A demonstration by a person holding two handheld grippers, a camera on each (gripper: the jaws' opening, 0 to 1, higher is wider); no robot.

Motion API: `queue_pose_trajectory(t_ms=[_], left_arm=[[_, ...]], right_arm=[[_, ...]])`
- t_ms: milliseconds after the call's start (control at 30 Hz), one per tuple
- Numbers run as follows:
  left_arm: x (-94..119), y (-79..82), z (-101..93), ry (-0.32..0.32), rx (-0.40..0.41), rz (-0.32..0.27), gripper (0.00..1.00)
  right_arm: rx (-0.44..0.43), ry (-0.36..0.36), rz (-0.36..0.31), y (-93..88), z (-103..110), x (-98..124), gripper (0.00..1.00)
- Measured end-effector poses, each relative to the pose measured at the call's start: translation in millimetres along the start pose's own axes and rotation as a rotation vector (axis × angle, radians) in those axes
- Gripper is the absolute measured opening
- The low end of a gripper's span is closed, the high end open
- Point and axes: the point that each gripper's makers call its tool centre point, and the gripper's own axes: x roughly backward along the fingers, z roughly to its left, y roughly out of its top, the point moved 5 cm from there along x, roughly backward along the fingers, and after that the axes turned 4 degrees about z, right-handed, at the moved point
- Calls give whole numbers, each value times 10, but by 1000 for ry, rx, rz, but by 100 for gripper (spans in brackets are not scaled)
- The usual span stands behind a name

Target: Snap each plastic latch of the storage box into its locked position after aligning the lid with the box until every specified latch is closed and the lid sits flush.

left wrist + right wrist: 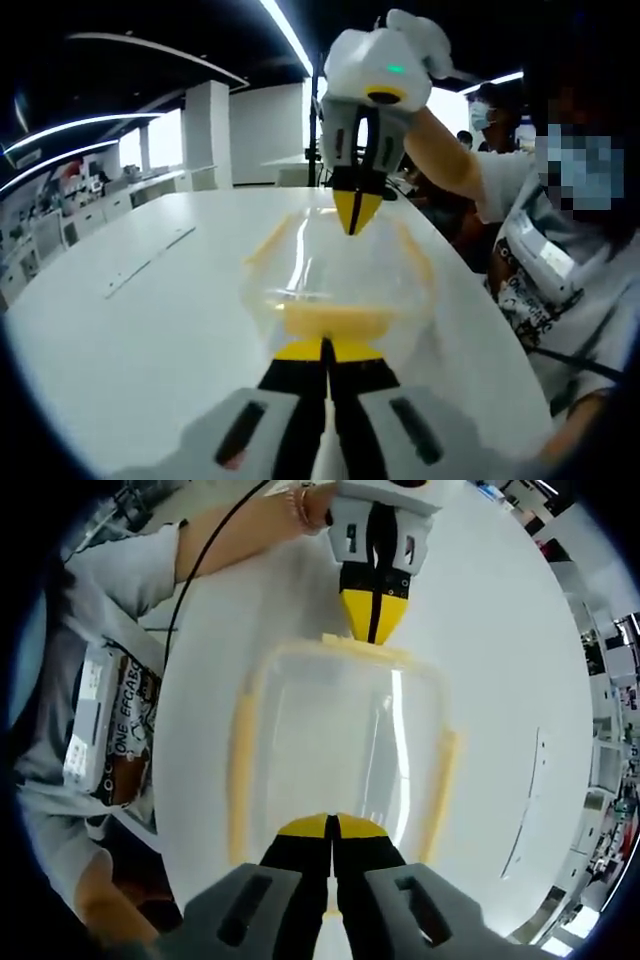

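- Left gripper view: low, near-level look along a long white table point(120, 330), room with ceiling lights and windows behind, person in a white printed shirt point(560, 290) seated at the right edge.
- Right gripper view: steep look down on the same table point(500, 660), same person's shirt and bare forearm point(230, 530) along the left side, a thin grey strip point(522, 810) lying on the tabletop well apart from the box.
- Clear storage box point(335, 280) standing on the table near the person's edge; walls seen through from the side in the left gripper view, lid point(340, 750) seen from above in the right gripper view as a rounded rectangle lying over the box.
- Long axis of the box running from one gripper to the other, short ends toward the tools.
- Yellow latches: left side latch point(240, 770) and right side latch point(443, 780) down the long sides, far end latch point(365, 645) at the short end, near end latch point(335, 322) seen through the plastic in the left gripper view.
- Left gripper point(327, 350), yellow tips pressed together at the near short end; whether touching the latch, cannot tell.
- Right gripper point(331, 828), tips likewise pressed together, over the lid's near short edge.
- Each gripper also visible opposite, beyond the far end of the box, in the other's view.
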Motion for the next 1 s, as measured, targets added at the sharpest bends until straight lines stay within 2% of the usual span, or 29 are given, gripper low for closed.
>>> queue_pose_trajectory(t_ms=[700,733,767,800,833,867,933,1000], left_arm=[[7,-5,1,-12,21,-3,0],[-68,-129,27,-9,-9,131,0],[-350,-9,-35,-11,21,39,0],[-511,21,-55,1,-14,26,0],[-92,37,86,-3,0,32,0],[109,44,179,-4,4,28,0],[134,45,234,-9,12,20,0],[11,-1,63,-11,24,21,0]], right_arm=[[-1,17,-13,15,-4,5,0],[-25,-17,26,-58,-24,37,0],[-8,3,0,-45,-1,-19,0],[-32,7,-8,-45,-1,-26,0],[-27,6,-6,-49,11,-40,0],[-17,0,-6,-47,20,-43,0],[-15,-2,-6,-47,34,-60,0],[-17,-3,-7,-35,46,-69,0]])
